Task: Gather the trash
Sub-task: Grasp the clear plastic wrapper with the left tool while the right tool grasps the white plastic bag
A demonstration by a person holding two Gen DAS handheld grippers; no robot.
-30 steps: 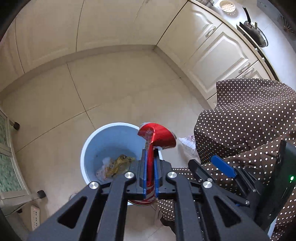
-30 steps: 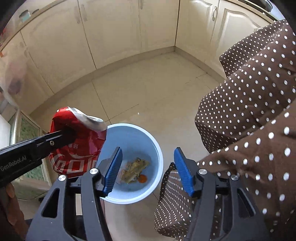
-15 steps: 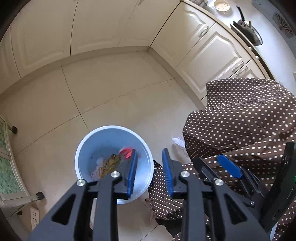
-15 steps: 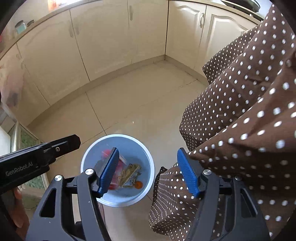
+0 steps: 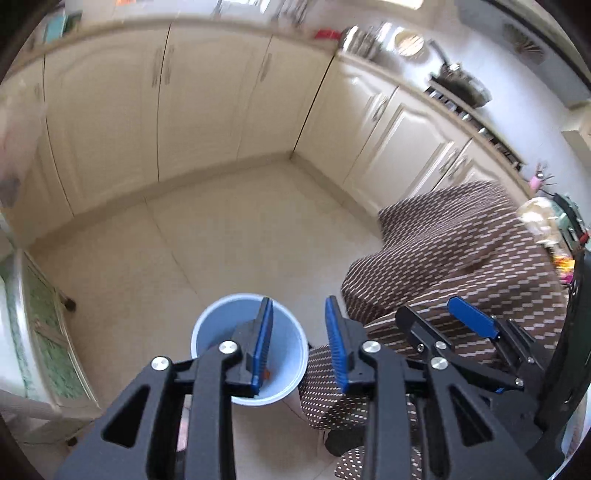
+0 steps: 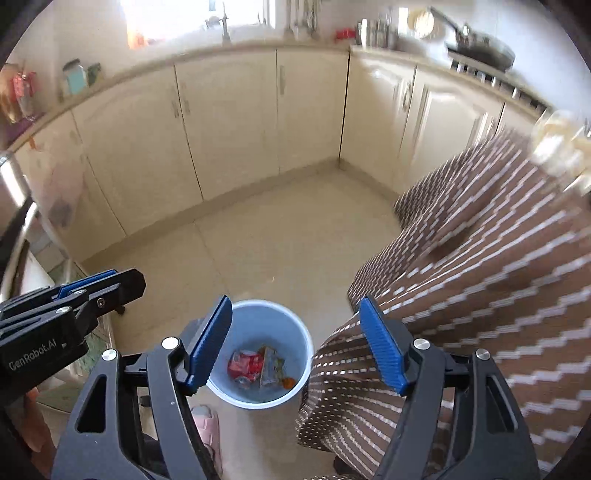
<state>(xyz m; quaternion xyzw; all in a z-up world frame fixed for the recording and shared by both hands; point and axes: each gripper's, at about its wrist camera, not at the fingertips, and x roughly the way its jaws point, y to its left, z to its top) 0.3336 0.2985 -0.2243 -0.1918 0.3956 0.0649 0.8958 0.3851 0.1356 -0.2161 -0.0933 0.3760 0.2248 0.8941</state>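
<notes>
Both my grippers hang released and hold nothing. The left gripper (image 5: 300, 339) has its blue pads apart above the pale blue bin (image 5: 207, 328), which sits just below and left of its tips. Between the right gripper (image 6: 295, 343) fingers I see the crushed red can (image 6: 245, 365) lying in the bin's bottom among wrappers (image 6: 271, 369). The dotted tablecloth (image 6: 480, 277) drapes to the right.

Standing on pale floor tiles (image 6: 295, 236), cream cabinets (image 6: 229, 122) wrapping the corner; daylight glaring through a window (image 6: 192, 14) above the counter (image 6: 221, 51); dotted brown cloth (image 6: 480, 266) draping at right
</notes>
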